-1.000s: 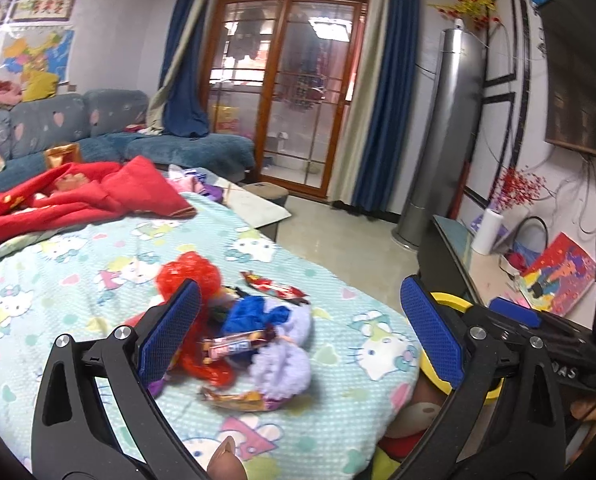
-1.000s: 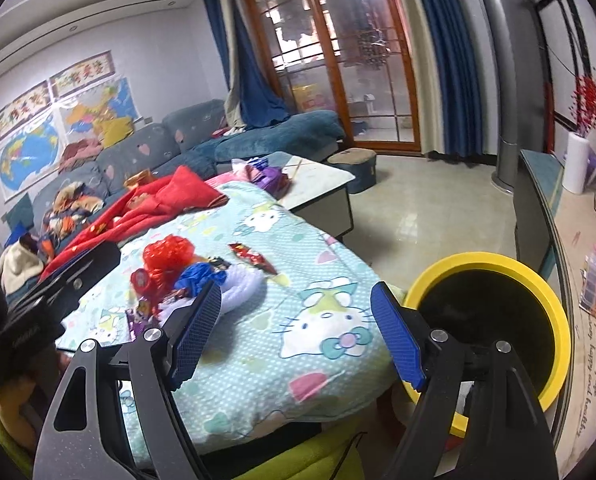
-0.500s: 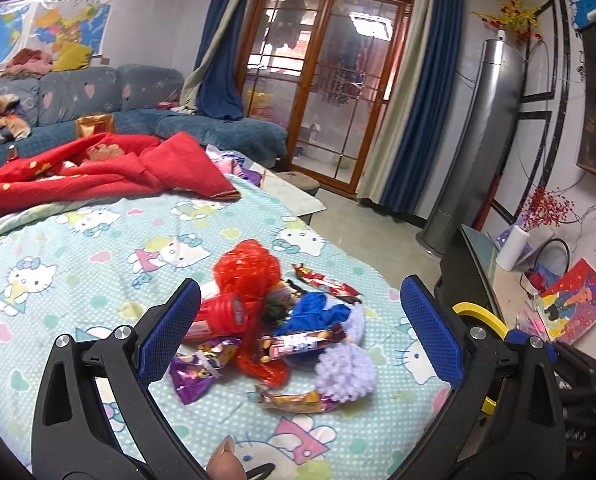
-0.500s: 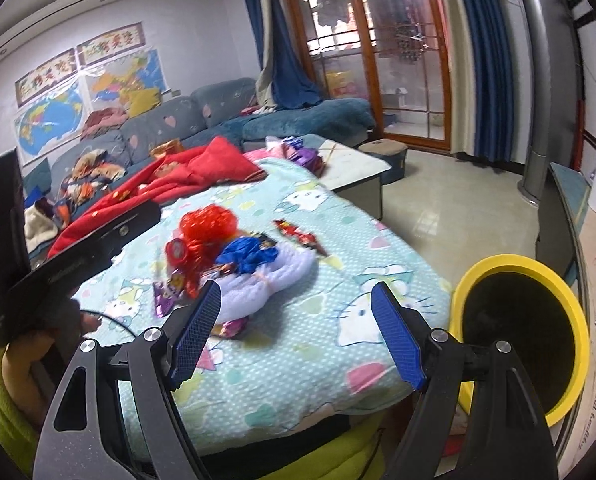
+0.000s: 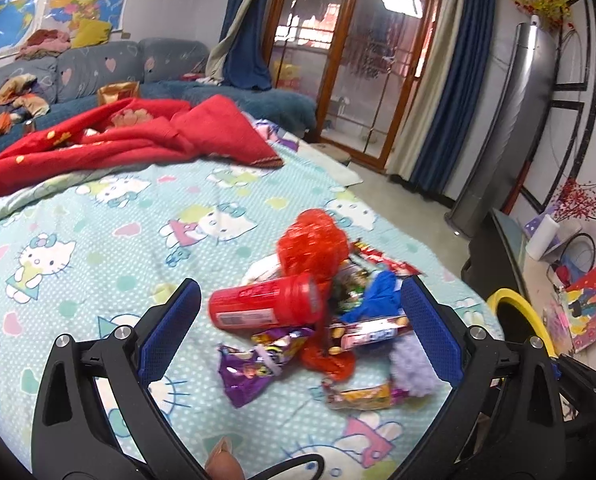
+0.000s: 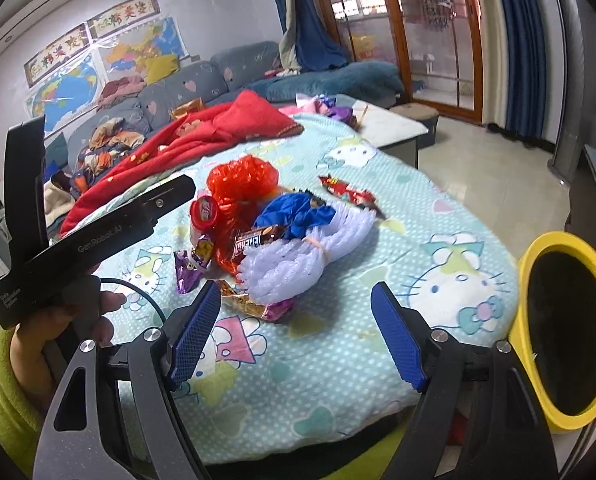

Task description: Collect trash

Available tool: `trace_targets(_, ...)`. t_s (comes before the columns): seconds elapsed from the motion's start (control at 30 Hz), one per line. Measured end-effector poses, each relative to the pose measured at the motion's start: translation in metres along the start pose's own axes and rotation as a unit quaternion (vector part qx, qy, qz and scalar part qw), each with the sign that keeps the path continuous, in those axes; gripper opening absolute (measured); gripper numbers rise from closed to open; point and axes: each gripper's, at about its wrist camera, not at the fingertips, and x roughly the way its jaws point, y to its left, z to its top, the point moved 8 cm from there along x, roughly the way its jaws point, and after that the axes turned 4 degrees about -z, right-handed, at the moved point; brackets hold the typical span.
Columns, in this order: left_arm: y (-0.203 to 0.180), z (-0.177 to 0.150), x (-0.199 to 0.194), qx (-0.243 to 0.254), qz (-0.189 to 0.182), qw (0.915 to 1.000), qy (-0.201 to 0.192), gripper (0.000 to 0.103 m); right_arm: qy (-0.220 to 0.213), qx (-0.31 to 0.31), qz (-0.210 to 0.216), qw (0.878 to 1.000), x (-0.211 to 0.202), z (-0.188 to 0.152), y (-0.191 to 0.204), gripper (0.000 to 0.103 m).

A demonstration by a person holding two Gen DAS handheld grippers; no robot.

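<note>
Now both my grippers stand spread wide with nothing between the pads. The left gripper [image 5: 298, 332] frames the near edge of the trash pile [image 5: 317, 308]: between its blue pads, but beyond their tips, lies the red canister [image 5: 266, 306] on its side, with the purple wrapper [image 5: 254, 364] just below it and the candy bar [image 5: 367, 330] toward the right pad. None of it touches the pads. The right gripper [image 6: 296, 332] hangs over bare quilt at the bed's near edge; the gold-and-purple wrapper [image 6: 254, 306] lies just beyond its left pad, and the lilac foam netting [image 6: 298, 256] sits farther out, above the gap.

A second ago the pile was small and far off in both views, and the left view looked mostly across the room at the glass doors. Since then both grippers have come forward and tipped down, so the pile now fills the space ahead of the left pads and has drawn close to the right ones. I judge that the approach is nearly done and no piece has yet been picked up.

Farther out, the red mesh ball [image 5: 311, 242] tops the pile, the blue cloth scrap [image 6: 294, 210] lies at its middle, and a red wrapper [image 6: 347, 192] sits on the far side. All rest on the cartoon-cat quilt [image 5: 98, 248]. The yellow bin [image 6: 565, 332] stands off the bed's edge to my right, well apart from the pile, its mouth open toward me.
</note>
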Motion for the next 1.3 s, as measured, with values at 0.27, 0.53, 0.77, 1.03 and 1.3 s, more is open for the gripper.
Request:
trace_targets(0.27, 0.008, -0.006, 0.021, -0.003, 0.011, 0.9995, 0.029, 0.092, 0.015, 0.006, 0.002, 1.000, 0.023, 0.005, 0.004, 0.075)
trace_targets(0.53, 0.016, -0.012, 0.044, -0.020, 0.012, 0.9978, 0.061, 0.087, 0.044, 0.030, 0.007, 0.999, 0.048, 0.004, 0.004, 0.075)
trace_targets(0.77, 0.026, -0.020, 0.051, -0.054, -0.015, 0.9949, 0.083, 0.069, 0.068, 0.055, 0.028, 0.996, 0.055, -0.003, 0.001, 0.066)
trace_targets(1.03, 0.028, -0.021, 0.045, -0.068, -0.039, 0.9930, 0.088, 0.053, 0.070, 0.051, 0.040, 0.995, 0.047, -0.006, -0.001, 0.037)
trace_targets(1.3, 0.033, -0.014, 0.035, -0.065, -0.044, 0.9936, 0.081, 0.006, 0.055, 0.032, 0.028, 0.998, 0.024, -0.004, -0.010, 0.025)
